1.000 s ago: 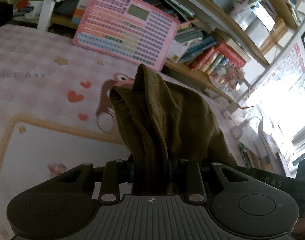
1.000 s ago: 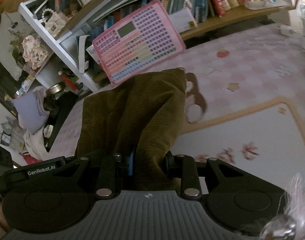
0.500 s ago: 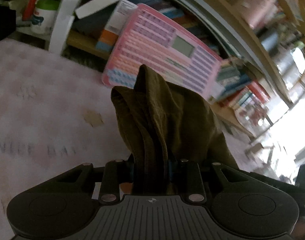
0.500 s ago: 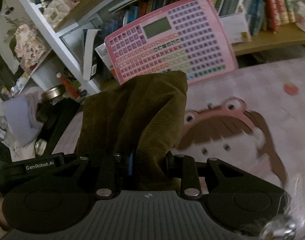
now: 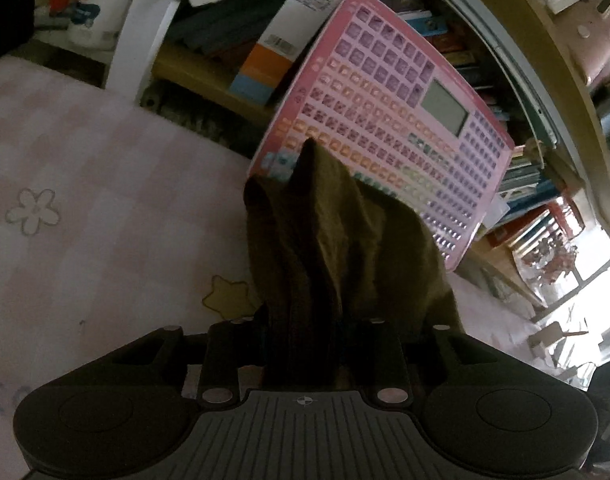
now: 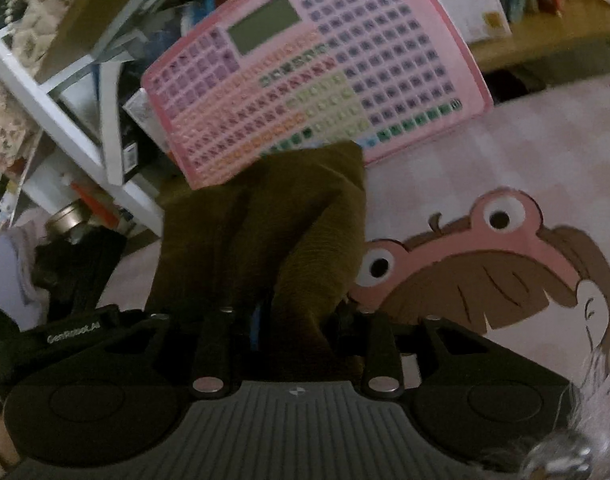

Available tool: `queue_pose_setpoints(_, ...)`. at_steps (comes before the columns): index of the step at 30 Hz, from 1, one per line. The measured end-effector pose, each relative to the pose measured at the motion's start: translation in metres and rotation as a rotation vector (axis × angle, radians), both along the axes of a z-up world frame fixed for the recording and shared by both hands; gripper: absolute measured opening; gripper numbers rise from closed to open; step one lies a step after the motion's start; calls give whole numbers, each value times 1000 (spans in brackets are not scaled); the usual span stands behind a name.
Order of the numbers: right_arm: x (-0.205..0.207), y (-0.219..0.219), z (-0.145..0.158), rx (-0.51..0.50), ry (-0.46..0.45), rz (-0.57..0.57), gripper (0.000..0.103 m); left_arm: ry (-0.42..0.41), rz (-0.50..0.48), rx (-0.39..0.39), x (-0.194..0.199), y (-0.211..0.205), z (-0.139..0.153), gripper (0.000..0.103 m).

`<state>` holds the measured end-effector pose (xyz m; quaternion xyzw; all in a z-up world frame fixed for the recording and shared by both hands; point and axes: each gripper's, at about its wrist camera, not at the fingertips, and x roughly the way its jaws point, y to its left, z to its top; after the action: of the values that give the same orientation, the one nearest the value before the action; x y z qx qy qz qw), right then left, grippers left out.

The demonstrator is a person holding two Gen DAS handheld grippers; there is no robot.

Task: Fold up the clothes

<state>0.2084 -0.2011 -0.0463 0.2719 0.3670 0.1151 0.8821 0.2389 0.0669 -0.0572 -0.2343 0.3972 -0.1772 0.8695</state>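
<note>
An olive-brown corduroy garment point(image 5: 345, 240) stands bunched up between the fingers of my left gripper point(image 5: 303, 320), whose jaws are opening while the cloth still fills the gap. In the right wrist view the same garment point(image 6: 265, 220) rises out of my right gripper point(image 6: 297, 316). Its jaws are opening too, with a thick fold still between them. Both grippers hang low over the pink patterned bedspread point(image 5: 105, 200), close to its far edge. The fingertips are hidden by the cloth.
A pink button board point(image 5: 405, 120) leans against the bookshelf point(image 5: 545, 60) right behind the garment; the right wrist view shows that board point(image 6: 325, 80) too. A white shelf frame point(image 6: 65, 120) and clutter stand at left. A cartoon figure point(image 6: 485, 272) is printed on the bedspread at right.
Both grippers carried the garment forward and a little down toward the pink board, which now looms much larger. The fingers of both stand slightly wider apart around the cloth.
</note>
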Motion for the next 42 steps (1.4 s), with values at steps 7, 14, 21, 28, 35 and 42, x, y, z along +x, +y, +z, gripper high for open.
queue_pose_setpoints(7,-4,-9,0,20,11,-26,46,-25,47,55,-7,3,9,53)
queue_pose_setpoints(14,-30,-10,25,-72,-52,-33,70,-103,90,106,-43,14,35,66)
queue_pose_setpoints(21,-71,7,45,-273,-148,-35,86,-141,86,297,-85,-10,46,80)
queue_pose_setpoints(28,-104,21,43,-405,-156,-38,96,-192,115,462,-122,-29,48,95)
queue_pose_setpoints(35,-139,27,36,-453,-148,-56,99,-212,151,489,-152,-37,52,97)
queue_pose_setpoints(42,-164,30,29,-476,-110,-62,100,-171,155,519,-177,-47,43,97)
